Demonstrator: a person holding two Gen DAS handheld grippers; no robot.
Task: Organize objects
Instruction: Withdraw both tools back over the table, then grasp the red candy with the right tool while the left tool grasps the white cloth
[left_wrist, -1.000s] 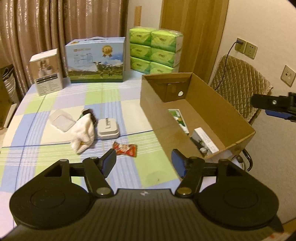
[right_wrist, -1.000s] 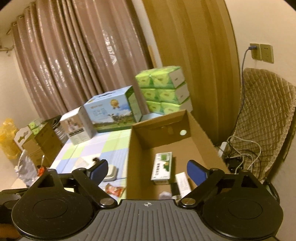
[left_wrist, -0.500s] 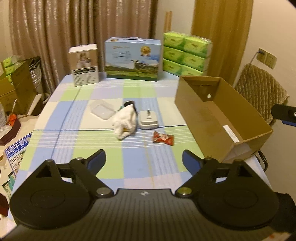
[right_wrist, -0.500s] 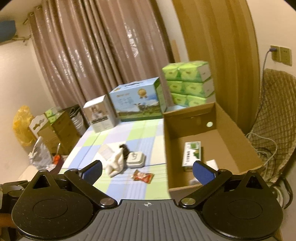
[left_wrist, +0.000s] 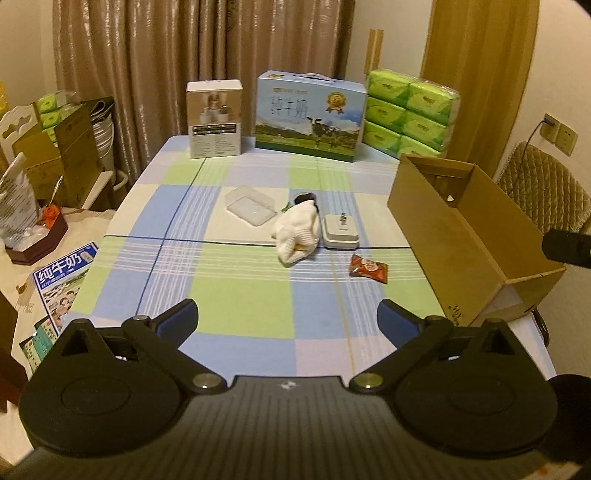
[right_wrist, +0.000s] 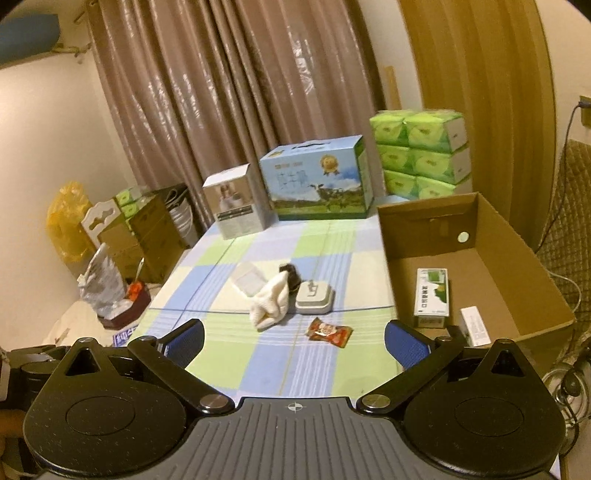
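Observation:
On the checked tablecloth lie a clear plastic lid (left_wrist: 251, 205), a white knitted sock (left_wrist: 297, 234) over a dark object (left_wrist: 304, 199), a grey-white small case (left_wrist: 341, 232) and a red snack packet (left_wrist: 368, 268). An open cardboard box (left_wrist: 461, 236) stands at the table's right side. In the right wrist view the box (right_wrist: 480, 236) holds a green-white carton (right_wrist: 431, 293) and a white carton (right_wrist: 474, 326). My left gripper (left_wrist: 287, 320) is open and empty above the near table. My right gripper (right_wrist: 293, 338) is open and empty, near the packet (right_wrist: 328, 331).
A milk carton case (left_wrist: 309, 116), a white product box (left_wrist: 214, 118) and stacked green tissue packs (left_wrist: 410, 112) line the table's far edge. A padded chair (left_wrist: 546, 192) stands right of the box. Bags, boxes and leaflets (left_wrist: 62, 273) clutter the left side.
Both grippers have pulled back and swung left from the box toward the table's middle. The left gripper's jaws have opened wider. The table items have not moved.

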